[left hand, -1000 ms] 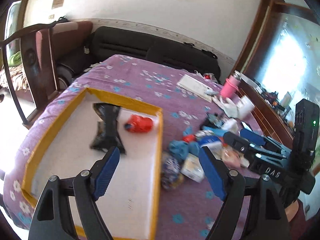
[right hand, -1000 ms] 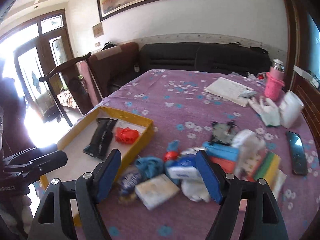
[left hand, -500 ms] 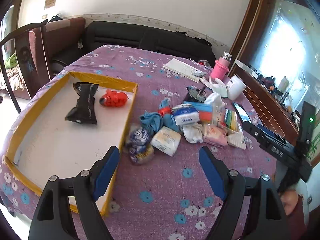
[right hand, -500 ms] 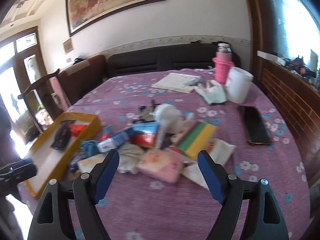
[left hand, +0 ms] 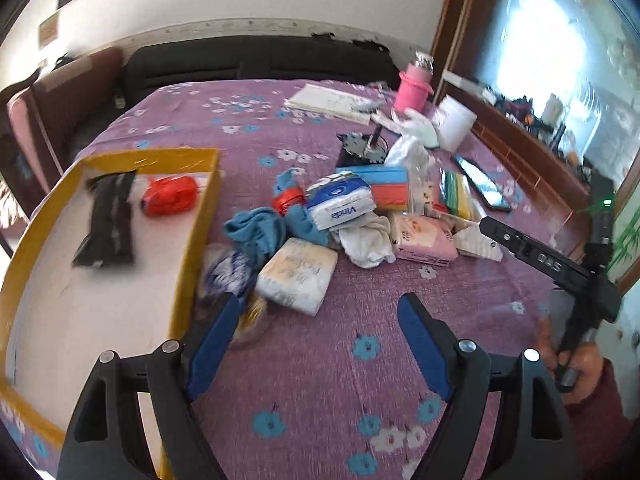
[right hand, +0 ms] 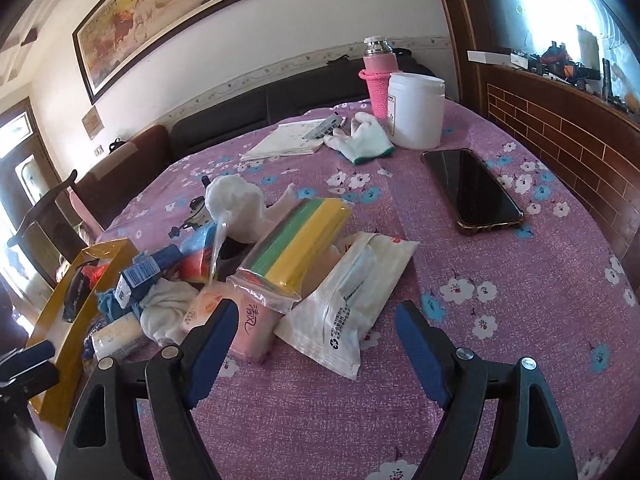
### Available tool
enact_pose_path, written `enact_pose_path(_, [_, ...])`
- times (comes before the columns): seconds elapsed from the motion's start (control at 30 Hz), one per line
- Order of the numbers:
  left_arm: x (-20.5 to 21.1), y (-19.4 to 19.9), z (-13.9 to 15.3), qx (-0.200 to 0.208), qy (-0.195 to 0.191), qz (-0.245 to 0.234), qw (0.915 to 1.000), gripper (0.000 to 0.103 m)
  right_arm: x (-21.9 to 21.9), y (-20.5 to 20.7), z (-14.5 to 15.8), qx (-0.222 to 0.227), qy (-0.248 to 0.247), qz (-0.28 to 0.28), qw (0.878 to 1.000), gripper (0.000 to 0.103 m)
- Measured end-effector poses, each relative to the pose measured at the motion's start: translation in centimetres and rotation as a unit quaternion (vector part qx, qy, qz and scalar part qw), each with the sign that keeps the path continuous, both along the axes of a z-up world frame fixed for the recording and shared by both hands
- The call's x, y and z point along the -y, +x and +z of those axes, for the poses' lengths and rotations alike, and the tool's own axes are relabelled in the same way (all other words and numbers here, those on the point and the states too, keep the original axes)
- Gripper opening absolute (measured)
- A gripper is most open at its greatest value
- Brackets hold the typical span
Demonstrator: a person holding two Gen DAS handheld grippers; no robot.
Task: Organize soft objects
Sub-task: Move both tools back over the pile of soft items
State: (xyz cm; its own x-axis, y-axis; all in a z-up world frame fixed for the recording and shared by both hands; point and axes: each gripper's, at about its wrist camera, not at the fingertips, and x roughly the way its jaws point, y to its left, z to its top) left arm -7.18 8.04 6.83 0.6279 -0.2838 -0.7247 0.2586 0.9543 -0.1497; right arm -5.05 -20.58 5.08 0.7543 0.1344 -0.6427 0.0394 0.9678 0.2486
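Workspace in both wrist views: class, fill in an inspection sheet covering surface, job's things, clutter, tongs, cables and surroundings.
Surface: purple floral tablecloth over a table.
Job's things: yellow-rimmed tray holding a black pouch and a red bundle; beside it a pile with blue cloth, Vinda tissue pack, white cloth, pink tissue pack, sponge pack, white wipes pack.
Clutter: phone, white jar, pink flask, glove, papers.
Tongs: left tongs open, empty; right tongs open, empty, over the wipes pack.
Cables: nothing seen.
Surroundings: dark sofa, framed painting, brick-pattern ledge.
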Motion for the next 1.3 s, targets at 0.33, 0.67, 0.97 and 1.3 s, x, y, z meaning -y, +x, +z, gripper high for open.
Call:
enact_pose_path(0.33, [4.2, 5.6, -3.8, -0.029, 0.082, -0.028, 0.9958, 0.069, -0.3, 0.0, -0.2, -0.006, 0.005, 0.002, 1.000, 0.086])
enact_pose_path(0.67, [3.3, 1.1, -3.8, -0.039, 0.024, -0.027, 0.9986, 0.003, 0.4, 0.8, -1.5, -0.047, 0.033, 0.013, 0.998, 0.086])
enact_pose_path(0.97, [0.1, -2.5, -1.6, -0.017, 0.008, 0.015, 0.9997, 0.048, 1.1, 1.2, -2.6, -0.077, 0.065, 0.015, 0.995, 0.086])
enact_pose_path(1.3, [-1.0, -3.0, -0.1, 0.001, 0.024, 0.029, 0.9993, 0.061, 1.1, 1.2, -2.8, -0.078, 0.059, 0.008, 0.995, 0.086])
